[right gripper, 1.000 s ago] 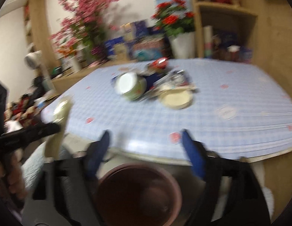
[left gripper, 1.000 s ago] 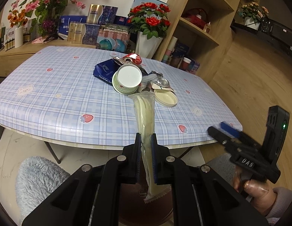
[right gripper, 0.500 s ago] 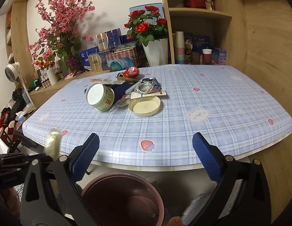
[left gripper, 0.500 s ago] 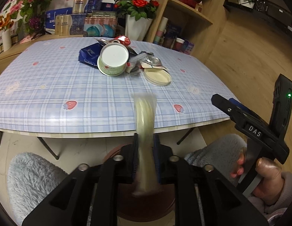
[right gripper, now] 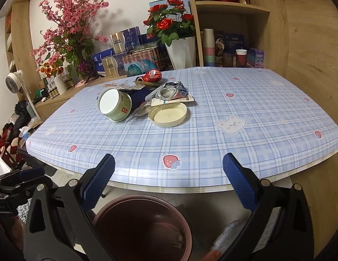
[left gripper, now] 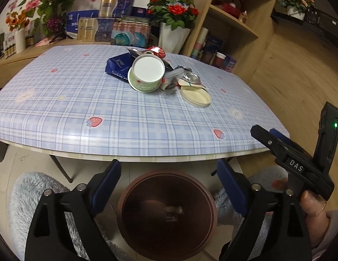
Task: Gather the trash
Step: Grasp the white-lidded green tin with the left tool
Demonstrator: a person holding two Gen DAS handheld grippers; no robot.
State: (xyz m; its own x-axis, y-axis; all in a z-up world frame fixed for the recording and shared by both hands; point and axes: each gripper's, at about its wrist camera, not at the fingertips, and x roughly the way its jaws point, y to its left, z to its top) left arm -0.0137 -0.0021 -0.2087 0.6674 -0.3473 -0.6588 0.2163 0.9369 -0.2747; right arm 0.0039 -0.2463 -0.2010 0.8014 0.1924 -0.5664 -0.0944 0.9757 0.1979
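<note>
A: Trash pile [left gripper: 160, 74] sits mid-desk [left gripper: 60, 100], toward the far side: green tub [left gripper: 146, 74] on its side, cream lid [left gripper: 196, 96] just right of it, blue packet [left gripper: 119, 65], foil bits, red can [right gripper: 152, 75].

B: Left gripper [left gripper: 169, 171]?

A: Fingers just opened, now wide, nothing between them. The pale wrapper it pinched a moment ago is gone; something lies in the brown bin [left gripper: 166, 211] directly below, likely that.

B: Right gripper [right gripper: 169, 169]?

A: Fingers wide, empty, hovering over the bin rim at the near desk edge.

B: So one piece binned, pile untouched. Next reach goes far.
</note>
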